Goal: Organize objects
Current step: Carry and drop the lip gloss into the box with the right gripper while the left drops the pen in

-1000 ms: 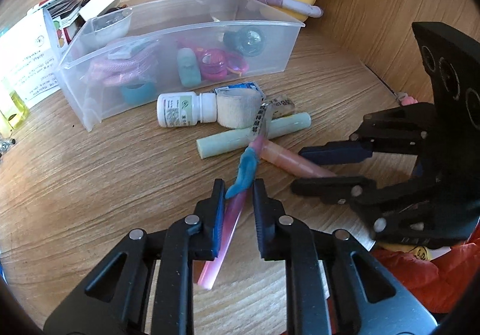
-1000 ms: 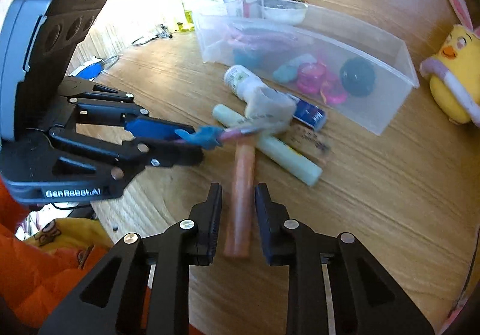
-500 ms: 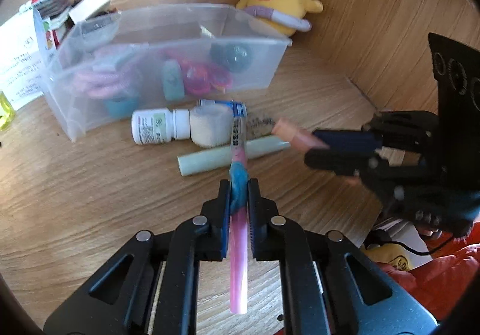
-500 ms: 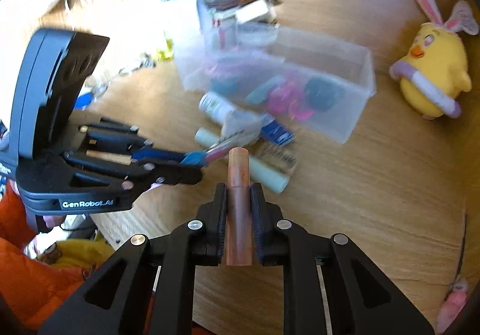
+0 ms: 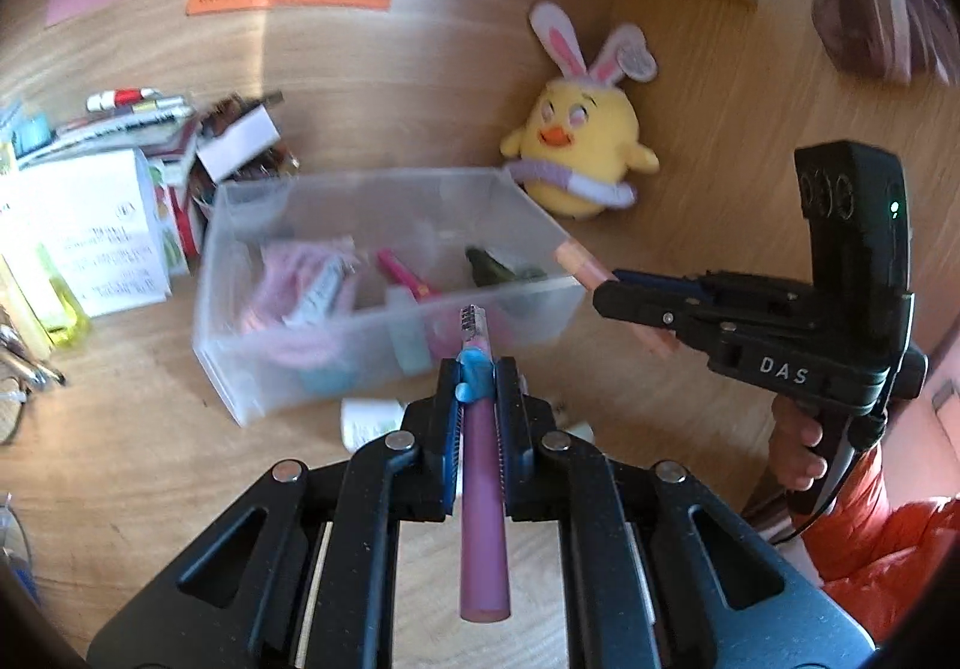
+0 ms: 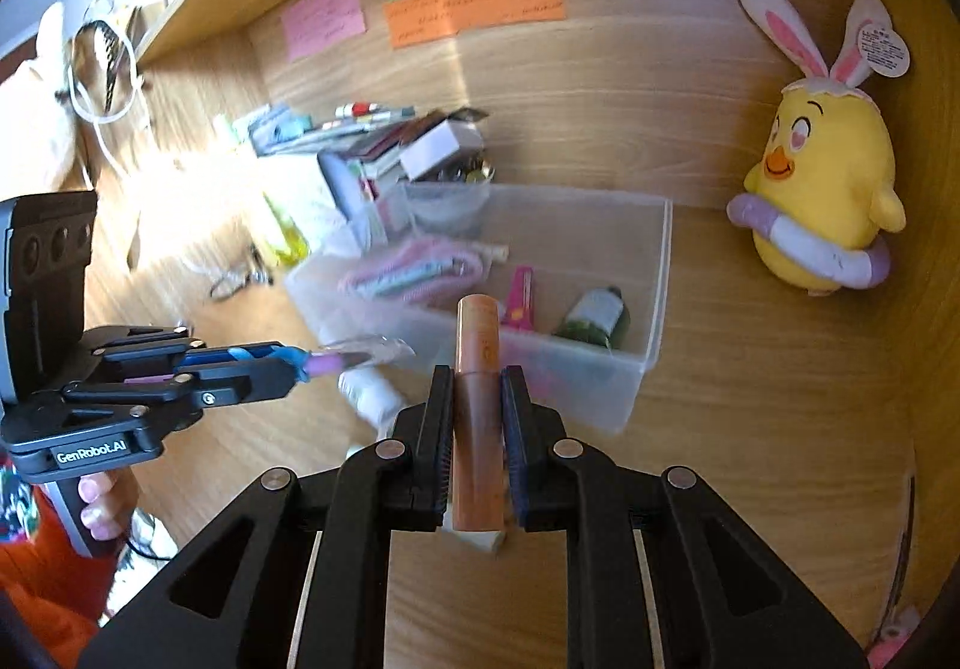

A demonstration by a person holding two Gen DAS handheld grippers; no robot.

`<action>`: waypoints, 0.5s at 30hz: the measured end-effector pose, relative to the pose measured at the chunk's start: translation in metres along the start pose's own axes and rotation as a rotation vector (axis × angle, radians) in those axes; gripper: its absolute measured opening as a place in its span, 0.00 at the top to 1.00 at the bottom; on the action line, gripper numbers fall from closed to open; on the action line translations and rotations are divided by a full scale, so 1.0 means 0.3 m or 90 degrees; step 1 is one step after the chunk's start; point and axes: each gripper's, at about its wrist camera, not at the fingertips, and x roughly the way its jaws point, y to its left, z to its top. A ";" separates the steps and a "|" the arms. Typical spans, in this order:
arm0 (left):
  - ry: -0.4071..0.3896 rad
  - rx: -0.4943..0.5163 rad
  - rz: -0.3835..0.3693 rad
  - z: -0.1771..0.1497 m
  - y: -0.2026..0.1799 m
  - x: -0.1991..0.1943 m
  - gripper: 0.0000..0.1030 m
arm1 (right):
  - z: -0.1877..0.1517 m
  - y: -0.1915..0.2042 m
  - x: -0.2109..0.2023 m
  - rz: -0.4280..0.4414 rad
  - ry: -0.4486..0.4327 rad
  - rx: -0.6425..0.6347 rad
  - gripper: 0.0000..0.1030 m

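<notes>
Both grippers carry a slim item each, raised in front of the clear bin.

The left gripper (image 5: 477, 387) is clamped on a pink razor-like stick (image 5: 483, 495) with a blue collar, its toothed head pointing at the clear plastic bin (image 5: 384, 321); the right gripper (image 6: 476, 399) is clamped on an orange-brown tube (image 6: 477, 405) aimed at the bin's right half. The two items sit close side by side near the bin's front wall, so the grippers could knock each other, or either tip could catch the rim and shove the light bin back. Both are smooth and held along their length, so either might slip if tilted down. The bin looks blurred, so whether either tip is over the rim I cannot tell.
</notes>
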 end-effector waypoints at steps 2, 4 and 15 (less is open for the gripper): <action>-0.015 -0.009 0.012 0.022 0.026 -0.001 0.90 | 0.020 -0.002 0.007 -0.006 -0.003 0.003 0.86; -0.023 -0.030 0.014 0.037 0.072 -0.004 0.90 | 0.046 -0.004 0.027 -0.008 -0.003 0.003 0.86; 0.015 -0.085 0.045 0.069 0.220 0.097 0.90 | 0.136 -0.007 0.187 -0.024 0.048 -0.008 0.86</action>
